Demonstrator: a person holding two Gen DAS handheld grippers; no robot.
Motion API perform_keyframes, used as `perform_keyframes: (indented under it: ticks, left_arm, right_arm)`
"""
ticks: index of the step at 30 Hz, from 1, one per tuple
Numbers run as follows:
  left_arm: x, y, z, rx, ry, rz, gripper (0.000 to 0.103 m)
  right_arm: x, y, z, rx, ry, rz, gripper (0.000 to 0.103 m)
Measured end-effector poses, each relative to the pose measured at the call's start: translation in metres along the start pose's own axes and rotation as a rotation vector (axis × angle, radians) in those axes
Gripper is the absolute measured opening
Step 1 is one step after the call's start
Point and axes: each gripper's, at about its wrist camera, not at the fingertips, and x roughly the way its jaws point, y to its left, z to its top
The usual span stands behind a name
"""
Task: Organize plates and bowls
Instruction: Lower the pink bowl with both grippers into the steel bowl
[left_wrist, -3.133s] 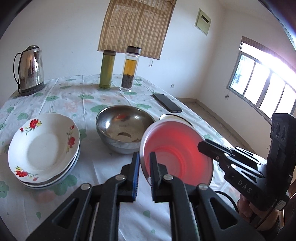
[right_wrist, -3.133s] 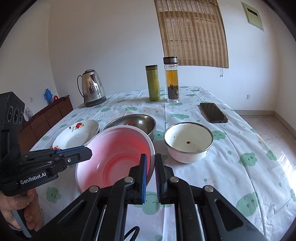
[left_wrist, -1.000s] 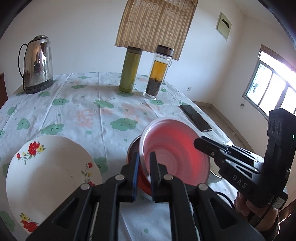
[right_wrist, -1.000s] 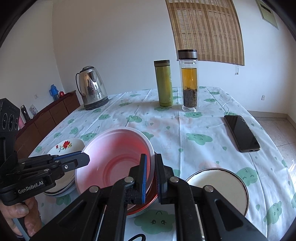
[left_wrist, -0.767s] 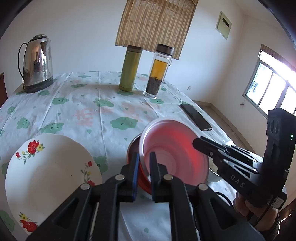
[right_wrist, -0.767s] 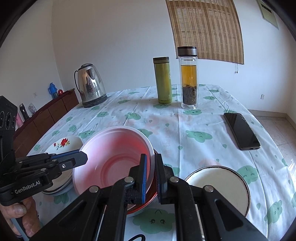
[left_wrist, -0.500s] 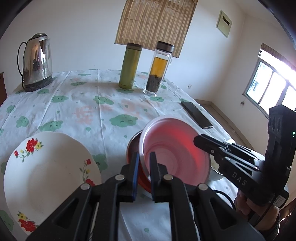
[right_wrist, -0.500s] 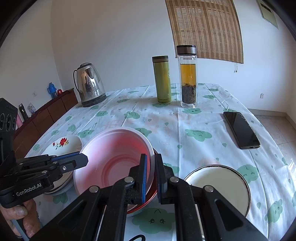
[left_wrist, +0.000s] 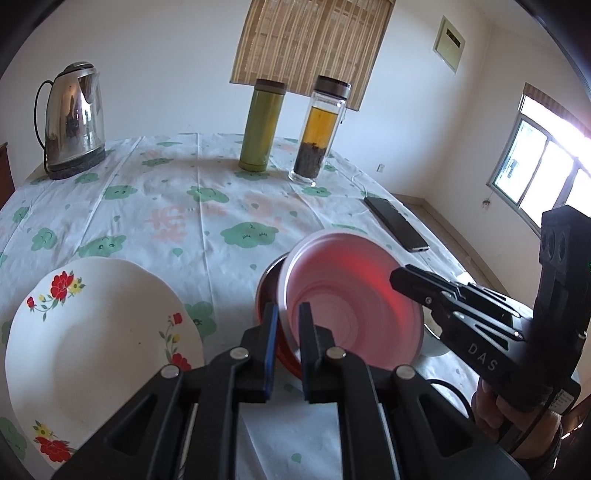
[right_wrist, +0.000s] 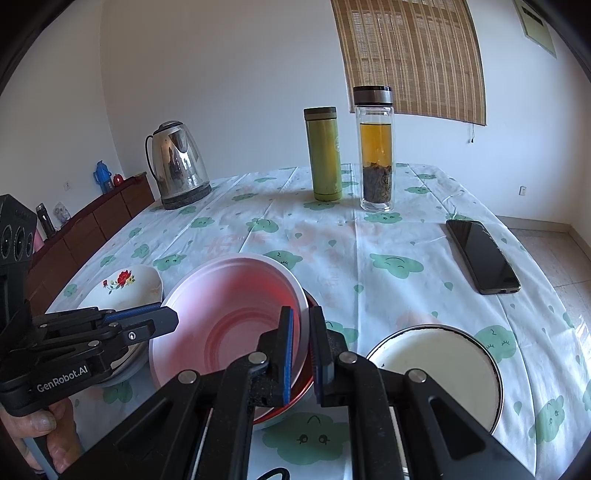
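In the left wrist view, my left hand-held gripper (left_wrist: 284, 325) is pinched shut on the near rim of the pink bowl (left_wrist: 351, 299). The bowl tilts up on its edge. It sits over a steel bowl (left_wrist: 271, 280) that I can only see a bit of, with a red glow under it. My right hand-held gripper (left_wrist: 402, 275) comes in from the right and bites the far side of the same rim. A white plate (left_wrist: 96, 328) with red flowers lies just to the left on the table (left_wrist: 192, 206). A kettle (left_wrist: 72, 118), a green flask (left_wrist: 260, 125), a tea bottle (left_wrist: 319, 129) and a phone (left_wrist: 397, 223) are well apart from us.

In the right wrist view, my right hand-held gripper (right_wrist: 301, 347) is closed tight on the pink bowl (right_wrist: 229, 317) at its rim. My left hand-held gripper (right_wrist: 162, 317) holds the other side. The white bowl (right_wrist: 439, 365) sits just beside, on the right. The flower plates (right_wrist: 125, 284) are on the left.

I think the pink bowl is light and a bit bendy, like plastic. Its rim is thin and smooth, so it could slip. Holding the rim on two sides feels best. I think I am setting it down into the steel bowl to make a stack. The plates look like they could break, so I should stay clear of them.
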Motion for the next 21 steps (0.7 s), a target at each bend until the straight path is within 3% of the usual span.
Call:
perform_keyframes:
  ticks: [21]
  left_arm:
    - [0.0045,0.0003,-0.003,0.008,0.011,-0.005,0.007]
  right_arm:
    - [0.0061,0.0026,-0.0041,-0.025,0.031,-0.031,0.009]
